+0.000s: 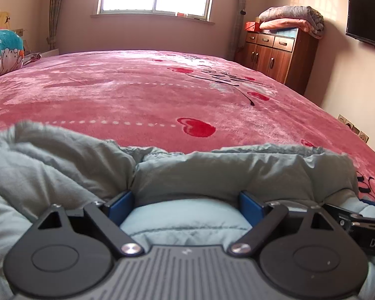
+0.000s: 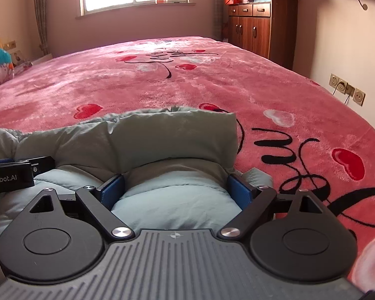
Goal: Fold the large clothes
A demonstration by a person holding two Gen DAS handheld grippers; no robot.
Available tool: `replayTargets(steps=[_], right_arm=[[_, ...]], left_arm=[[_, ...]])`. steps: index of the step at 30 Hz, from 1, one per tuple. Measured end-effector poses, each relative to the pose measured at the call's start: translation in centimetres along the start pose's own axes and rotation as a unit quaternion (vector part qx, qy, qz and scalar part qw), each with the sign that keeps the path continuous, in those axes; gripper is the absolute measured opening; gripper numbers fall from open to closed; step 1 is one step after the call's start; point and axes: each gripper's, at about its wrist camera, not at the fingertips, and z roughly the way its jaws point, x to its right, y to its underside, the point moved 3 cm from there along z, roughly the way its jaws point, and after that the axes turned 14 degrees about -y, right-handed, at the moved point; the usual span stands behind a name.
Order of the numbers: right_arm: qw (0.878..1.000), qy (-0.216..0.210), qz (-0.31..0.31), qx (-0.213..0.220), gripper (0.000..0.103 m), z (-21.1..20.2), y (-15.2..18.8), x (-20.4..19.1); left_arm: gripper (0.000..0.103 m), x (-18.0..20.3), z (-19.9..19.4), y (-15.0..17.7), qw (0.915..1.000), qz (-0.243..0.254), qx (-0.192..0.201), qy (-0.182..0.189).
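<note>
A pale grey-green padded jacket (image 1: 187,170) lies at the near edge of the bed, with a folded-over edge standing up just ahead of both grippers. My left gripper (image 1: 185,197) rests on it with its blue fingers (image 1: 120,205) wide apart. Puffy fabric bulges between them and the fold hides their tips. In the right wrist view the same jacket (image 2: 162,135) fills the space between the spread jaws of my right gripper (image 2: 176,182), close to the jacket's right end. The two grippers sit side by side; the left one's black finger (image 2: 12,172) shows at the left edge of that view.
A pink plush blanket with red hearts (image 1: 162,95) covers the bed beyond the jacket. A teal patterned pillow (image 1: 2,52) lies at the far left. A wooden cabinet (image 1: 275,55) with folded blankets stands by the right wall, under a wall television (image 1: 367,20). Wall sockets (image 2: 347,90) are low on the right.
</note>
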Motion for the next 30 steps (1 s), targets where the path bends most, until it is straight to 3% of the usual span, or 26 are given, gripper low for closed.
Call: replayTargets(steps=[5, 8, 11, 15, 21, 25, 30], right_arm=[[1.0, -0.009, 0.02, 0.02, 0.103, -3.2, -0.2, 0.6], [0.999, -0.004, 0.029, 0.041, 0.103, -5.7, -0.3, 1.3], [0.996, 0.001, 0.074, 0.048, 0.103, -7.8, 0.0, 2.7], [0.989, -0.017, 0.143, 0.043, 0.103, -9.9, 1.0, 4.5], [0.98, -0.029, 0.195, 0.03, 0.103, -11.8, 2.8, 5.3], [0.967, -0.055, 0.246, 0.031, 0.103, -13.2, 4.4, 6.0], [0.955, -0.079, 0.282, 0.036, 0.103, -13.8, 5.5, 6.5]], left_arm=[[0.091, -1.5, -3.8, -0.9, 1.0, -0.008, -0.001, -0.006], [0.091, -4.0, -6.9, -1.1, 0.9994, -0.034, 0.002, 0.0], [0.091, -7.0, -9.6, -1.2, 0.9988, -0.043, 0.009, -0.021], [0.092, -11.1, -12.5, -0.7, 0.998, -0.045, 0.012, -0.042], [0.092, -17.2, -14.1, -0.5, 0.9948, -0.082, 0.006, -0.061], [0.092, -20.9, -14.0, 0.1, 0.9893, -0.142, -0.005, -0.035], [0.092, -24.4, -12.3, 1.5, 0.9706, -0.236, -0.033, 0.032]])
